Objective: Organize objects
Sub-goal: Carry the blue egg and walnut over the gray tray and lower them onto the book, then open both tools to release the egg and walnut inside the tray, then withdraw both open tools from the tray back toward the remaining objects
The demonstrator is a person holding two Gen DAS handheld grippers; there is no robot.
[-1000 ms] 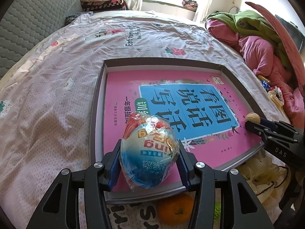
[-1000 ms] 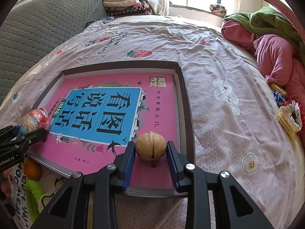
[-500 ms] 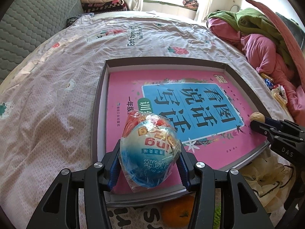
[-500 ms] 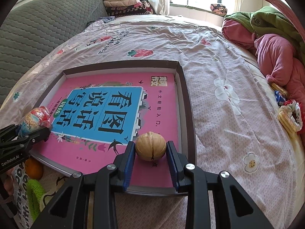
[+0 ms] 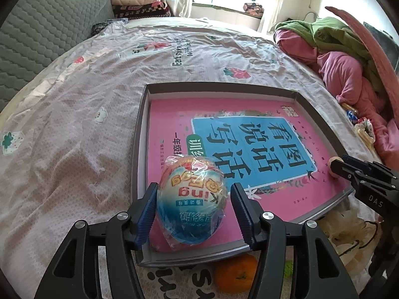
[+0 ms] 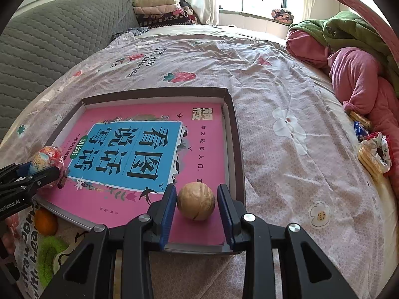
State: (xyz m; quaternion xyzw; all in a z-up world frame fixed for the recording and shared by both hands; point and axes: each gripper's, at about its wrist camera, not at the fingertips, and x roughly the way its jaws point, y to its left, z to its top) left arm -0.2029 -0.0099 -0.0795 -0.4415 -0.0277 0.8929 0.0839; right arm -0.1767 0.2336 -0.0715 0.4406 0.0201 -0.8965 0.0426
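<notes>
Over the tray's (image 5: 249, 88) 7 o'clock corner my left tool (image 5: 192, 210) is spreading off the wrapped egg (image 5: 192, 199) — it sits on the pink book (image 5: 249, 144). Right tool (image 6: 195, 205) brackets the walnut (image 6: 196, 201), gap on one side, at 5 o'clock; next I'd lift both straight clear.

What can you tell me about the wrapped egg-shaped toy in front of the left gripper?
The egg-shaped toy is wrapped in crinkled clear plastic, red on top and blue-white below, with printed lettering. It rests on the pink book in the near left corner of the box, between the jaws of the left gripper, which are opening.
</notes>
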